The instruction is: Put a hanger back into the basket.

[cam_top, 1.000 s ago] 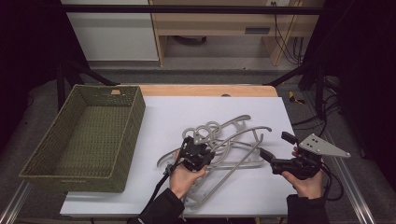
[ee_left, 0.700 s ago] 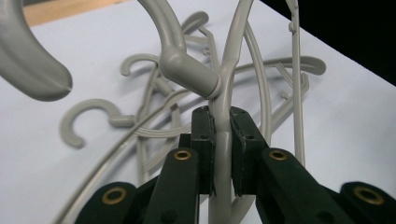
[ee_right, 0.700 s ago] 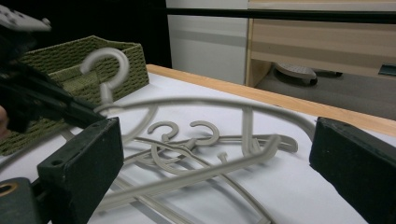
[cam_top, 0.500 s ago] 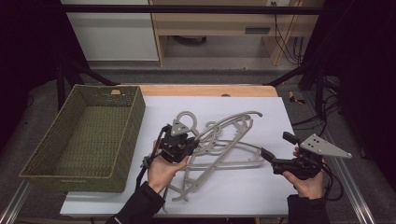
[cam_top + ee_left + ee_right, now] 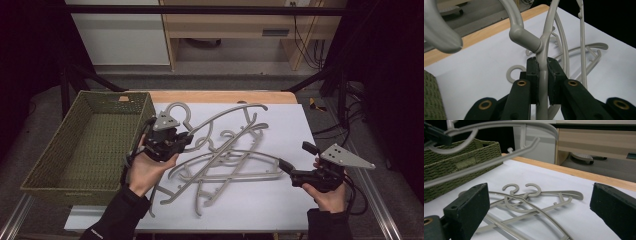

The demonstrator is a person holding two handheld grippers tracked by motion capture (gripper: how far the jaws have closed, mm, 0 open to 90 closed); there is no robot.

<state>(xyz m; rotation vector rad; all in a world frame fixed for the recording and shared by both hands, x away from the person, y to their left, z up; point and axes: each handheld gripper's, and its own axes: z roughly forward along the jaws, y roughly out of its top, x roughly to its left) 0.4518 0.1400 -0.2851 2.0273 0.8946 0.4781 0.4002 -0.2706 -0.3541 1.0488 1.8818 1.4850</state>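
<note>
So the left gripper [image 5: 186, 140] has its jaws pinched on the neck of a grey plastic hanger [image 5: 227, 114], just under the hook, lifted off the white table [image 5: 295, 125] next to the green woven basket [image 5: 70, 165]. That hanger looks light and stiff but kinda slick, and its long arms will probably swing or snag on the pile of hangers [image 5: 225, 170] underneath. The neck seems the smart spot to grab, honestly. The right gripper [image 5: 284, 164] sits low with its jaws spread wide, holding nothing.

Grey plastic clothes hangers [image 5: 227, 150] — about 4, tangled, exact count unclear — and 1 green woven rectangular basket [image 5: 50, 172].
</note>
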